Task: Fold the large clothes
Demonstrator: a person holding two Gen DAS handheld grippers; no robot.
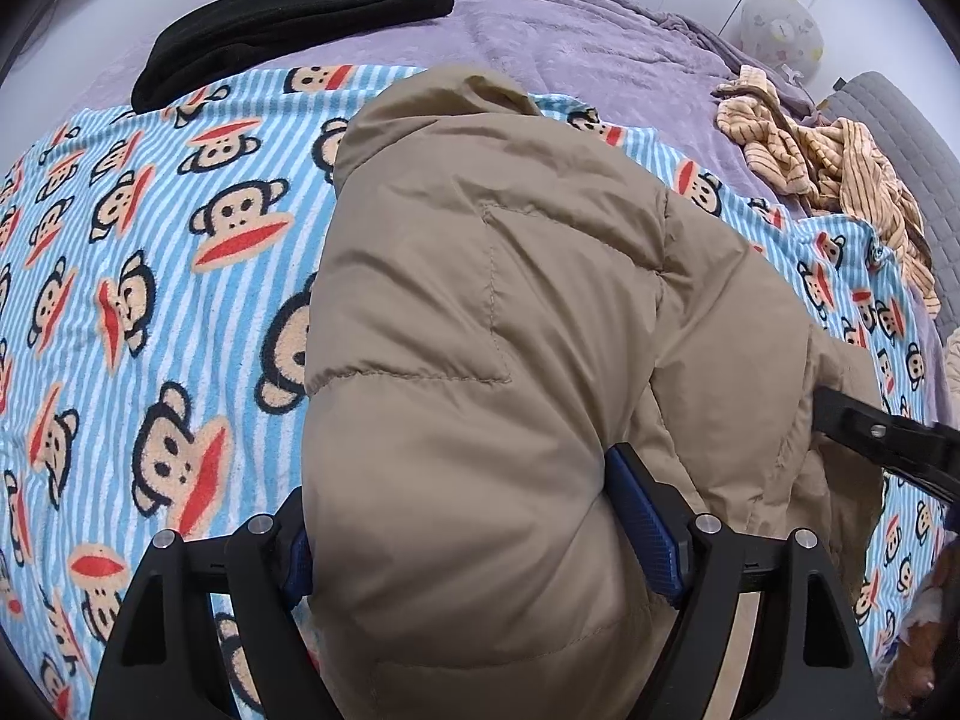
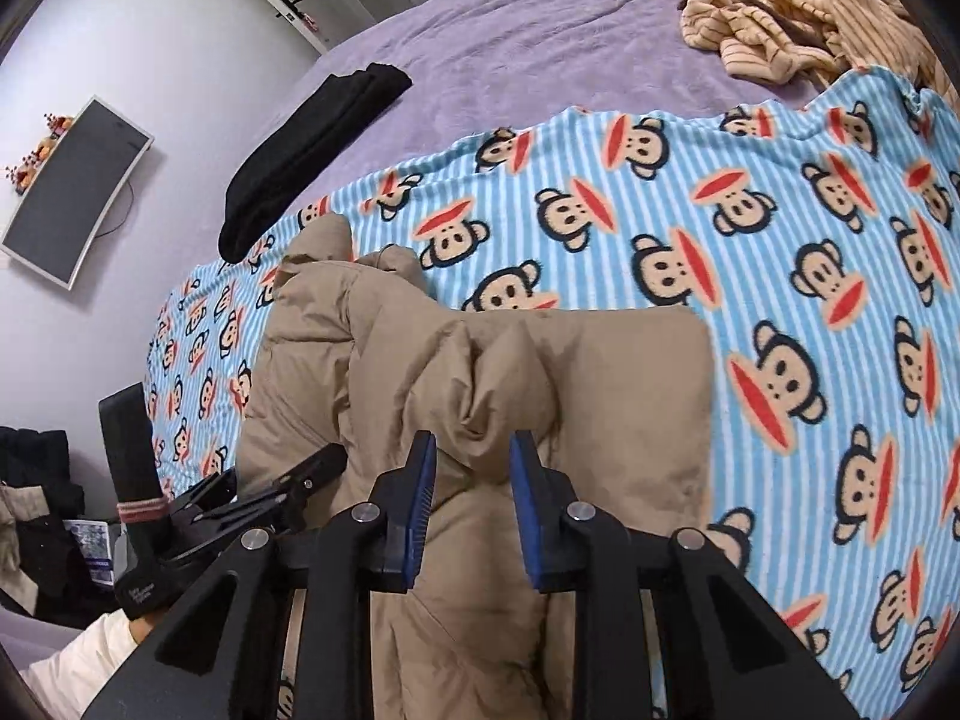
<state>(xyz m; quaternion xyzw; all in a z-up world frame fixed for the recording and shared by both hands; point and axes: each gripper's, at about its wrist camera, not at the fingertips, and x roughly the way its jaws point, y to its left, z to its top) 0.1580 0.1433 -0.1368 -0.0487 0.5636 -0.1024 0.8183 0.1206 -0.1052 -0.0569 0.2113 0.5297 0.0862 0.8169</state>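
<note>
- A tan puffer jacket [image 1: 480,312] lay bunched and partly folded on a blue-striped blanket with a monkey-face print [image 1: 150,276], which covered the near part of a bed.
- My left gripper [image 1: 474,546] straddled a thick padded fold of the jacket near its lower edge. Its blue-padded fingers [image 1: 651,534] stood wide apart on either side of the bulge; I could not tell whether they squeezed it or only flanked it.
- My right gripper [image 2: 474,480] hovered over the jacket's other end, its blue pads fairly close together. A puckered ridge of tan fabric lay just beyond the tips, not between them, so they pinched nothing.
- In the right wrist view, my left gripper showed at the lower left, held by my black-gloved hand [image 2: 141,576] with a pale sleeve.
- Beyond the blanket stretched a lilac bedspread [image 1: 570,30].
- A folded black garment [image 1: 288,18] rested on the bedspread, overlapping the blanket's far edge.
- A crumpled cream striped garment [image 1: 828,162] lay at the far right.
</note>
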